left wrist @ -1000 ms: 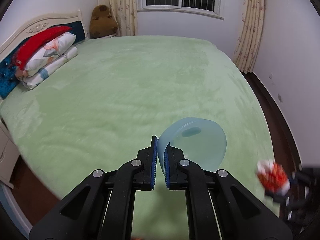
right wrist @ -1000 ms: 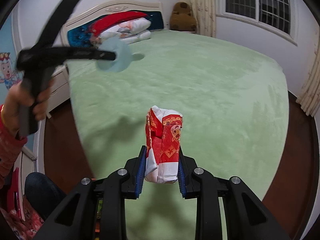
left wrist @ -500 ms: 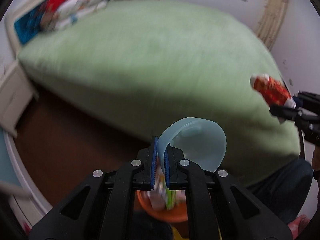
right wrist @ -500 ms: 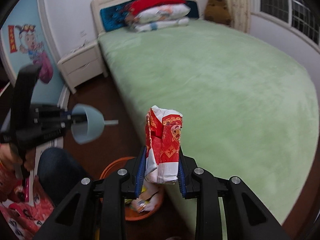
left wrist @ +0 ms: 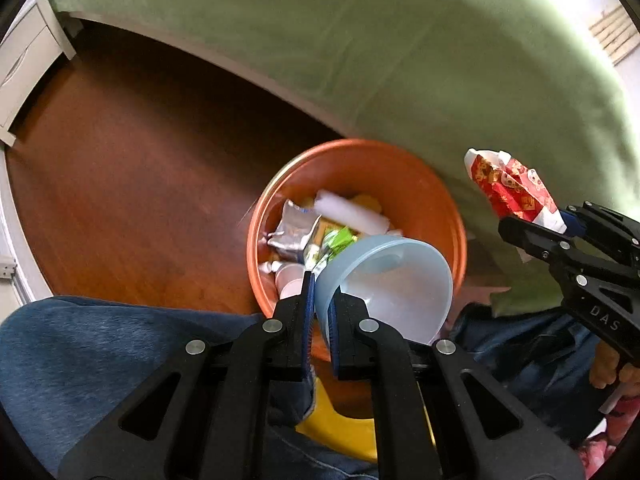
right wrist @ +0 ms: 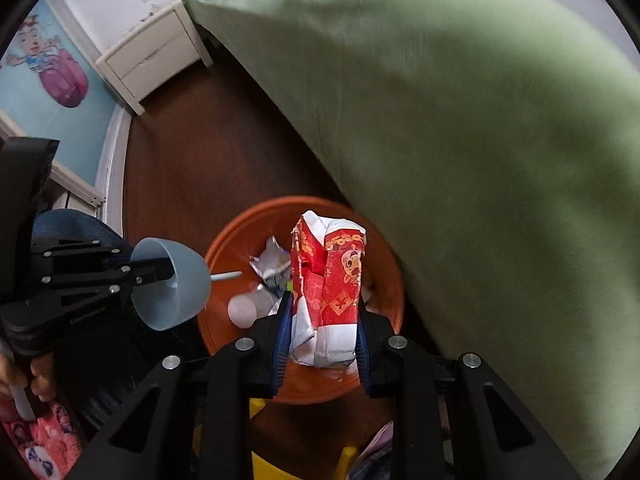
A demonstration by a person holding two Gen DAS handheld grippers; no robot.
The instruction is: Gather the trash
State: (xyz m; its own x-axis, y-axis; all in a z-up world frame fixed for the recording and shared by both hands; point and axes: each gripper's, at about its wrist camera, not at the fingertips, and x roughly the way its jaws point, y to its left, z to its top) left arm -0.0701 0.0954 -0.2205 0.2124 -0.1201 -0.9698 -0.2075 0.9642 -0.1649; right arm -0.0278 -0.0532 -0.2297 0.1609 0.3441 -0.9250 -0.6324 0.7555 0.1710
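Hovering both tongs above the orange bin (left wrist: 448, 216) beside the bed (left wrist: 400, 60), left gripper (left wrist: 320, 312) pinching the blue cup (left wrist: 392, 284) by its rim, right gripper (right wrist: 320, 336) clamping the red carton (right wrist: 332, 280), mouth-down, probably for a clean drop.

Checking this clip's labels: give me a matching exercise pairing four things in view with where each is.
Things:
1. blue plastic bowl
2. red-and-white carton
3. orange bin
4. white bedside cabinet

Places:
A. on the wood floor beside the bed
B. rim pinched by the left gripper
C. against the wall at the head of the bed
D. clamped in the right gripper

Pairs: 1-B, 2-D, 3-A, 4-C
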